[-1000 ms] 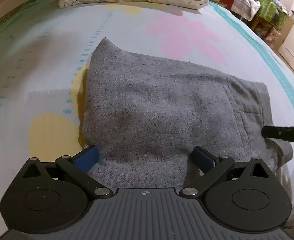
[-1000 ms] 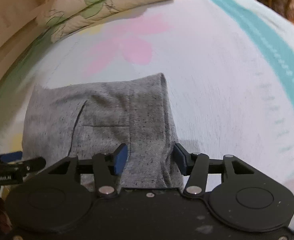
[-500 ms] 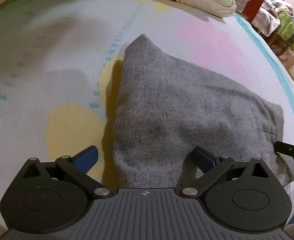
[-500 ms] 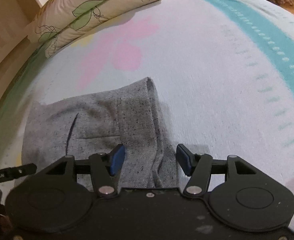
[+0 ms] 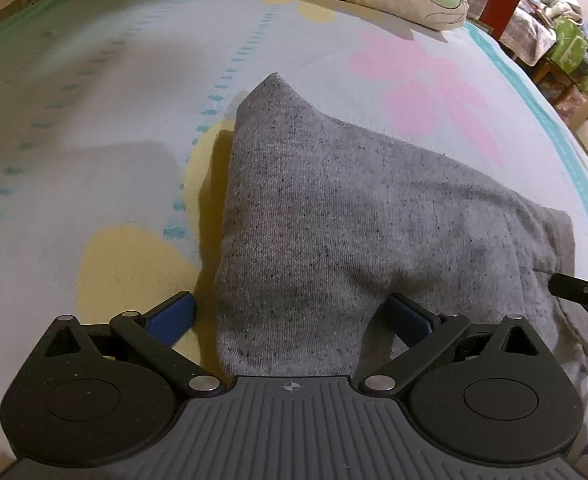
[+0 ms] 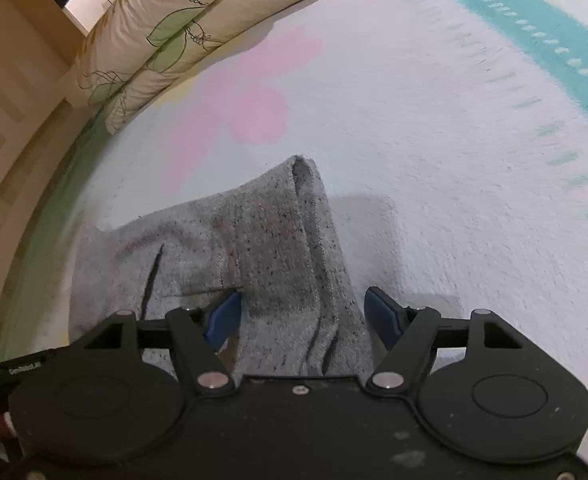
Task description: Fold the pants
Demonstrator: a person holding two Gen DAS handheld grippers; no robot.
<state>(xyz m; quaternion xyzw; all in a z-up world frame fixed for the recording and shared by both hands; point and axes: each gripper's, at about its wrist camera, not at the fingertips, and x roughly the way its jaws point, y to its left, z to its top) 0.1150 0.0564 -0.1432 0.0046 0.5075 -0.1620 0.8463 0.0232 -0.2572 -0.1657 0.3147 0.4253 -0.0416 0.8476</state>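
Both tools low over the bed, pointing toward the pillows. Grey pants folded on the sheet — L gripper spread wide round one end, R gripper spread too, waistband side between its pads.

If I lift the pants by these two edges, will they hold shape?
Probably not. The pants look like soft knit that drapes and bunches between the fingers, so they would likely sag between both grips. The folded layers look loose and may slide apart.
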